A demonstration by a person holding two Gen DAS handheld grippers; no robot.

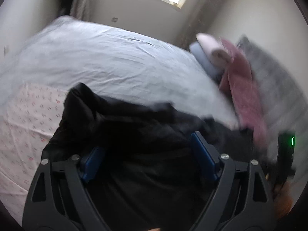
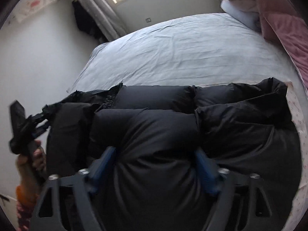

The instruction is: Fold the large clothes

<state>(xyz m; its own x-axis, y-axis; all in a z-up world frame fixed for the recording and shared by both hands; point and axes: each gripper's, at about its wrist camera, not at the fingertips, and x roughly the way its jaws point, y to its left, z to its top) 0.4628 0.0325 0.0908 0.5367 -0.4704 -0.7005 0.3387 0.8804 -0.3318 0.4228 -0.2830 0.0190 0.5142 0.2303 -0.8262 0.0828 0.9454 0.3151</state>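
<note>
Left wrist view: the left gripper (image 1: 149, 154) sits in the lower centre of the frame with its blue pads (image 1: 204, 155) set wide apart. The black puffer jacket (image 1: 119, 127) fills the lower middle, lying beneath and between the fingers; neither pad presses on it. The jacket rests on a white floral sheet (image 1: 25, 127) at the lower left, with a pale blue duvet (image 1: 100, 57) across the middle of the frame. At the right edge lie a pink blanket (image 1: 242, 88), a grey blanket (image 1: 277, 84) and a stack of folded linens (image 1: 209, 53). The picture is motion-blurred on the right.

Right wrist view: the right gripper (image 2: 156, 165) occupies the lower centre, fingers part-way apart and straddling a bulge of the jacket (image 2: 165, 127). Whether the pads actually clamp the fabric cannot be told. The jacket spans the middle of the frame from left to right. At the lower left a hand (image 2: 37, 157) grips the other tool's handle.
</note>
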